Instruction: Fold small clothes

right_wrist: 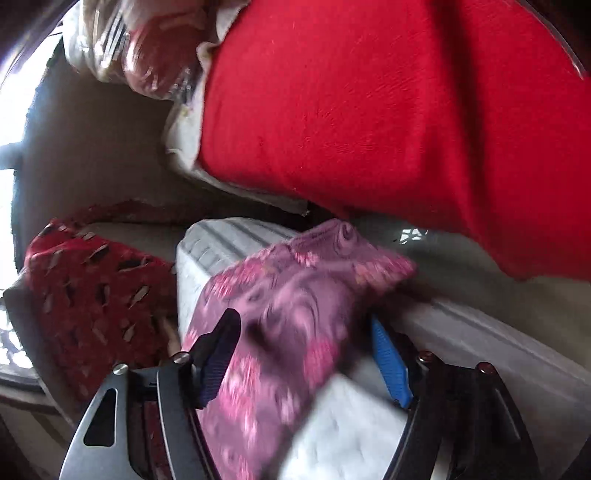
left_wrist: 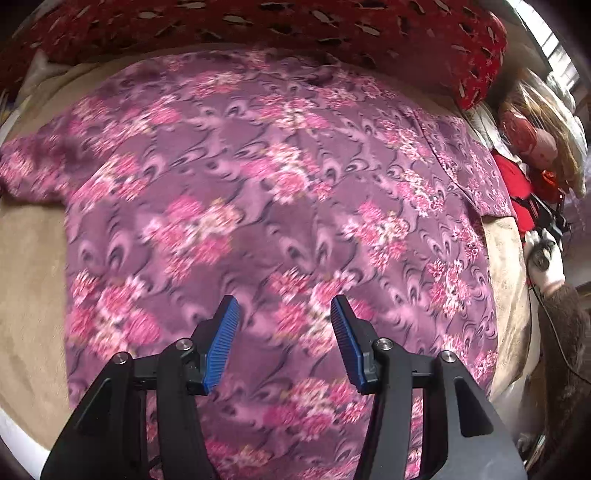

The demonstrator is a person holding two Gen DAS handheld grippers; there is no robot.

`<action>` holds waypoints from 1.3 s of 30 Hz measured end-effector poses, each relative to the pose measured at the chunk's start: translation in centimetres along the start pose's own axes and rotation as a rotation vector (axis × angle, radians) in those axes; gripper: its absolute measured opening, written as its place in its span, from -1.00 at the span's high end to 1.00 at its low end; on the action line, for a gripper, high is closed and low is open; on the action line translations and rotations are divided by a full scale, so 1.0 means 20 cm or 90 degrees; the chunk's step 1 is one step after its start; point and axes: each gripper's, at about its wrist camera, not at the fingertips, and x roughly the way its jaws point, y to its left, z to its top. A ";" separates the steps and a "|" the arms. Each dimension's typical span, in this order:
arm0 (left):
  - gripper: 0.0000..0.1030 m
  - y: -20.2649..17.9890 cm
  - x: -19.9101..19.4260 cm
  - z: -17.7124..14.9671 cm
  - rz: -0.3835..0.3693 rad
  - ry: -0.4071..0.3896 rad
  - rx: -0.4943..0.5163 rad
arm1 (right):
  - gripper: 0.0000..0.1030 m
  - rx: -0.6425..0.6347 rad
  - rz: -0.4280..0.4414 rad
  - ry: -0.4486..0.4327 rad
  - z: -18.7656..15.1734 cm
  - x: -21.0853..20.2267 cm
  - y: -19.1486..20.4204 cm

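Shirt [left_wrist: 280, 206] purple w/ pink floral; pillow [left_wrist: 332, 33] red, patterned; tongs' pads [left_wrist: 221, 343] blue.

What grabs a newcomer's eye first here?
The purple floral garment spread flat on the beige bed fills the left wrist view, with the open left gripper above it. In the right wrist view, a corner of that fabric lies between the right gripper fingers, under a big red cloth.
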 end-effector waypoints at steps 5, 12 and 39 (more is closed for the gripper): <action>0.02 -0.03 0.01 0.08 0.018 -0.025 0.014 | 0.87 -0.013 0.070 -0.057 0.01 -0.04 0.04; 0.02 0.06 0.10 0.15 0.023 -0.015 -0.030 | 0.87 -0.245 0.140 -0.143 -0.25 -0.33 0.45; 0.02 0.34 -0.11 0.03 -0.107 -0.033 -0.101 | 0.40 -0.744 0.052 0.371 -2.47 0.33 0.86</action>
